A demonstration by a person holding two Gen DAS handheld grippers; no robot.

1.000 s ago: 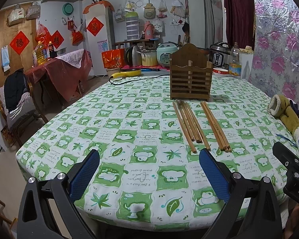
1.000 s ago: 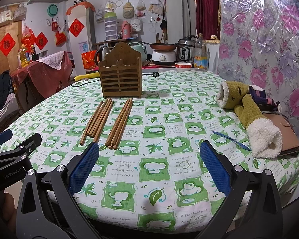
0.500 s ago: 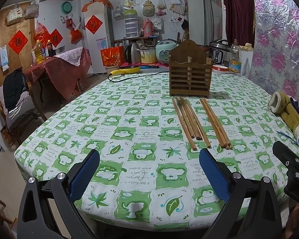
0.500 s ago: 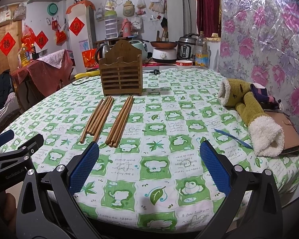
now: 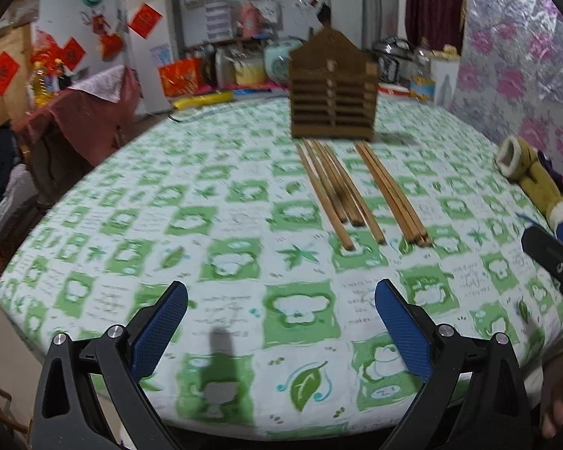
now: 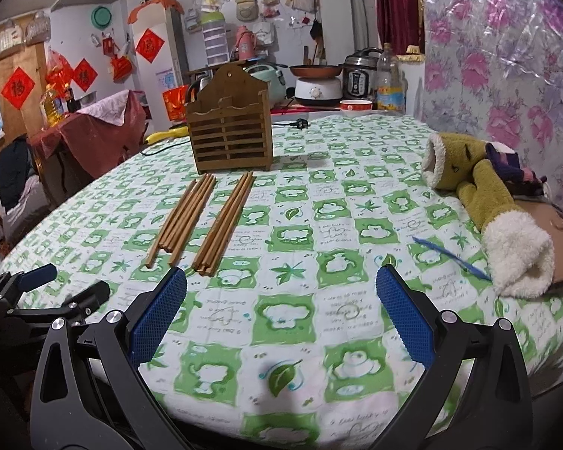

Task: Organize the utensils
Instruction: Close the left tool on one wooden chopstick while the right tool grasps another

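Note:
Two bundles of wooden chopsticks lie on the green-and-white tablecloth: a left bundle [image 5: 332, 191] [image 6: 185, 215] and a right bundle [image 5: 392, 191] [image 6: 227, 217]. Behind them stands a slatted wooden utensil holder [image 5: 332, 90] [image 6: 231, 133]. My left gripper [image 5: 281, 296] is open and empty over the near table edge, short of the chopsticks. My right gripper [image 6: 281, 288] is open and empty, with its left finger near the ends of the right bundle. Each gripper shows at the edge of the other's view: the right one [image 5: 551, 258] and the left one [image 6: 48, 300].
A yellow-green plush mitten [image 6: 488, 202] and a brown flat item [image 6: 559, 240] lie at the table's right edge, with a blue pen [image 6: 450, 257] beside them. A black cord [image 6: 292, 123] and kitchen appliances [image 6: 317, 82] sit beyond the holder. A chair [image 5: 3, 180] stands to the left.
Both grippers have moved forward toward the chopsticks and the holder. The jaws stay open. The left wrist view is blurred by motion.

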